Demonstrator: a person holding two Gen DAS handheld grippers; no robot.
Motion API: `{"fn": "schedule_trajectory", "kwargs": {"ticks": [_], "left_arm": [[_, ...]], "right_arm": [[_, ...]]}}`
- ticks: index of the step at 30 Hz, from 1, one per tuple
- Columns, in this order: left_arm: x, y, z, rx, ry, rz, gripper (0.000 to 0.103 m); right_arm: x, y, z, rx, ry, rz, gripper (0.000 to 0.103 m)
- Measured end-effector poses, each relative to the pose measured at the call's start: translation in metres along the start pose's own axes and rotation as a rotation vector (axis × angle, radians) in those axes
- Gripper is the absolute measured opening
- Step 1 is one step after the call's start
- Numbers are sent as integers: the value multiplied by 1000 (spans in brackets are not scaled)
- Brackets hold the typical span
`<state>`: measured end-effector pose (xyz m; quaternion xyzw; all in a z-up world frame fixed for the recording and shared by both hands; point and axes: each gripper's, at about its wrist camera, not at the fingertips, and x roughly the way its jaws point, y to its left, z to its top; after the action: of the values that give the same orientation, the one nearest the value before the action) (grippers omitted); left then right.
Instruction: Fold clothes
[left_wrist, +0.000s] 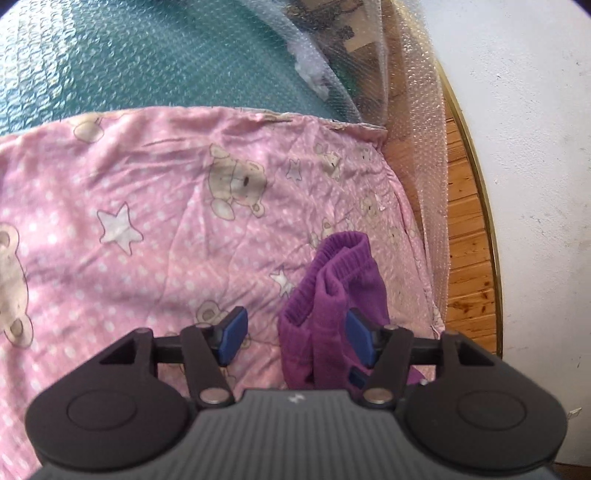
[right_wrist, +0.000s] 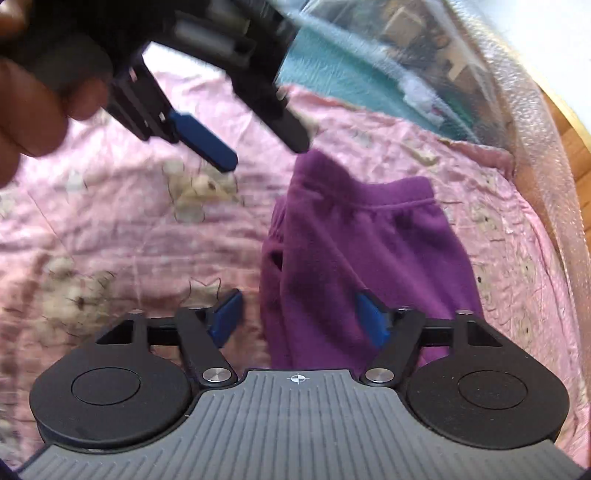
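A purple fleece garment (right_wrist: 369, 251) with an elastic waistband lies bunched on a pink bear-print sheet (right_wrist: 129, 229). In the left wrist view the garment (left_wrist: 332, 295) lies between and under my left gripper's (left_wrist: 295, 336) spread blue pads, which hold nothing. My right gripper (right_wrist: 299, 319) is open just above the garment's near end, its right pad (right_wrist: 371, 317) over the cloth. The left gripper also shows in the right wrist view (right_wrist: 266, 151), open above the garment's far edge, held by a hand (right_wrist: 33, 96).
The pink sheet (left_wrist: 147, 221) covers a bed. Teal bubble wrap (left_wrist: 147, 55) lies beyond it. Clear bubble wrap (left_wrist: 417, 140) hangs along the right edge, with wooden floor (left_wrist: 465, 229) and a white wall (left_wrist: 535, 147) beyond.
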<state>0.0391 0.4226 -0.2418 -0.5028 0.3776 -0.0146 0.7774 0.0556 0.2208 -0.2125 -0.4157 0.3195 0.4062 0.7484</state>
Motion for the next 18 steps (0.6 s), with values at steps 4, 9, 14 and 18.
{"fn": "schedule_trajectory", "kwargs": {"ticks": [4,9,14,18], "left_arm": [[9,-7,-12,-16,-16,-19,76],[36,-31,-21,-9,-25,-103,95],[68,-50,-18,-45,23,-164,96],[71,-47,-19,-80,25,-172,103]], "right_arm": [[-7,-44,-8,179,-15,17,8],[-23,-81,-16,326,-62,12,5],[-16,-73,-26,322,-62,61,5],[-13,-65,-35,325,-69,105,6]]}}
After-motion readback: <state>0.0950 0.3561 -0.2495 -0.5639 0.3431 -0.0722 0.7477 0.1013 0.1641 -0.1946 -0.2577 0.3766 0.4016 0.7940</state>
